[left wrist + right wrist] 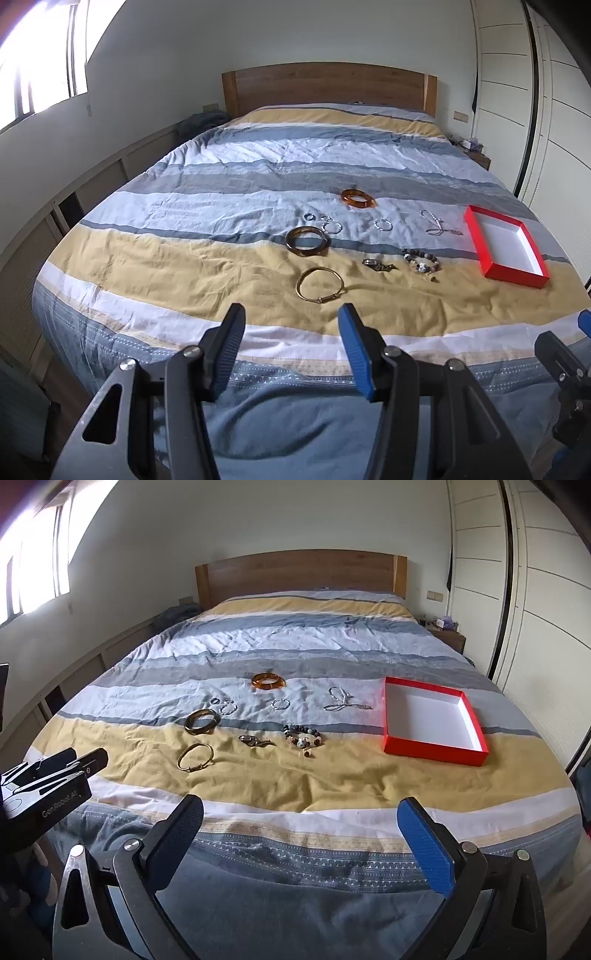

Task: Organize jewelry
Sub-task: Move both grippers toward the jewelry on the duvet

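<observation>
Nothing was sorted yet: red box [434, 746] sat empty on the bed [332, 782], jewelry such as gold bangle [320, 284] and bead bracelet [421, 261] scattered left of it. Left gripper [291, 325] and right gripper [301, 818] both gaped, holding nothing.

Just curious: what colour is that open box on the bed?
The box is red outside, white inside; clearest in the right wrist view.

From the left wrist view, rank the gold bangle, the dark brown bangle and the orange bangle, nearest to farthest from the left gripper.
1. Gold bangle, on the yellow stripe just ahead of the left gripper.
2. Dark brown bangle, at the yellow stripe's far edge.
3. Orange bangle, farther back on the pale blue stripe.
</observation>
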Demonstrator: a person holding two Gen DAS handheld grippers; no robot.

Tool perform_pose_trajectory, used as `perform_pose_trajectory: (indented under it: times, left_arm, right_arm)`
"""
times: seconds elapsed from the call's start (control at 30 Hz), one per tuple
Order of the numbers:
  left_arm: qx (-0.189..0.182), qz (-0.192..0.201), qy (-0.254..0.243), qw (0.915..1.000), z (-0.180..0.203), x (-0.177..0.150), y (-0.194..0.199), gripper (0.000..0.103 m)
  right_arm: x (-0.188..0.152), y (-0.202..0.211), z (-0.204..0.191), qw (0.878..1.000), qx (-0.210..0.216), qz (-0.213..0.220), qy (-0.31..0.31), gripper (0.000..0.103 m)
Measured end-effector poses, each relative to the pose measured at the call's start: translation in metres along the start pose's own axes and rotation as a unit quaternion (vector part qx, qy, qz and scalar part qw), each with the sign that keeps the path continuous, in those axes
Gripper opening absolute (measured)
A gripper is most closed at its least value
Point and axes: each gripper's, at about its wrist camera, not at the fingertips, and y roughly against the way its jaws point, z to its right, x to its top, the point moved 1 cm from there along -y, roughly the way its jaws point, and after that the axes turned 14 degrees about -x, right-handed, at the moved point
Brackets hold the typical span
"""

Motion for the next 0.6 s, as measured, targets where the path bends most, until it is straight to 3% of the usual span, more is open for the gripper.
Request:
perform_pose_trajectory:
  times: [0.6]
  left_arm:
    - [-0.022, 0.018, -0.021, 0.9994, 0.017, 0.006, 0.020, 0.050]
  right_arm:
    - [0.003, 0.011, 0.005, 1.000, 0.002, 0.008, -0.007, 0.103]
